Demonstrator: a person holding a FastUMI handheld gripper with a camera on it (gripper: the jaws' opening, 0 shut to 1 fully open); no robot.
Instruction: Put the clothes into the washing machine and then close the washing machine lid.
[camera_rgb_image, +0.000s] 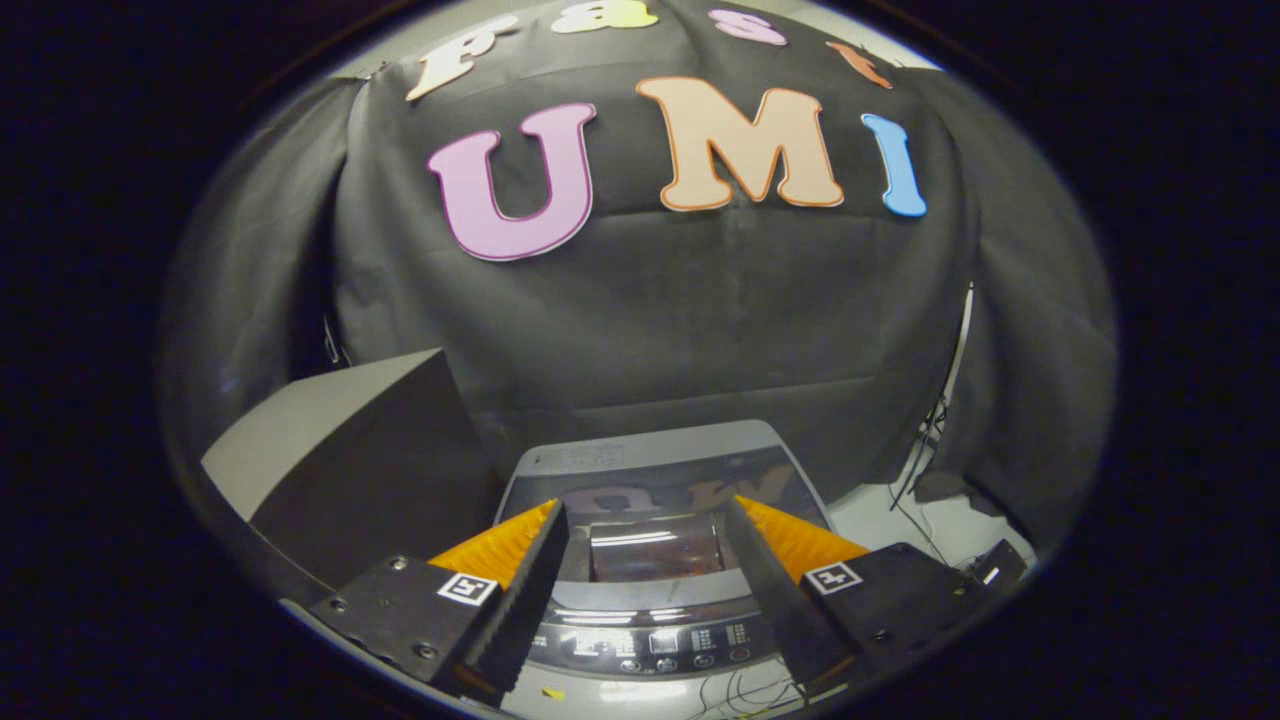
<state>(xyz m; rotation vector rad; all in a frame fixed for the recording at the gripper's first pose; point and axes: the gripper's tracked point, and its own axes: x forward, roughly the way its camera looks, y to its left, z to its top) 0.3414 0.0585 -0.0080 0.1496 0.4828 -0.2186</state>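
Below, the gripper (645, 515) is held spread over the washing machine (640, 460); its stiff lid (655, 490) is best pressed at 12 o'clock.

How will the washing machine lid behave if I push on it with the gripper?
The washing machine lid looks like a stiff, glossy panel lying flat, so it probably won't flex. Its shiny, reflective surface suggests the open gripper, hovering above it and holding nothing, could slide when pushing. A panel that broad is likely heavy enough to drop shut if let go partway.

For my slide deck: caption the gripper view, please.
Open fingers hover empty above a top-loading washing machine with its lid down.
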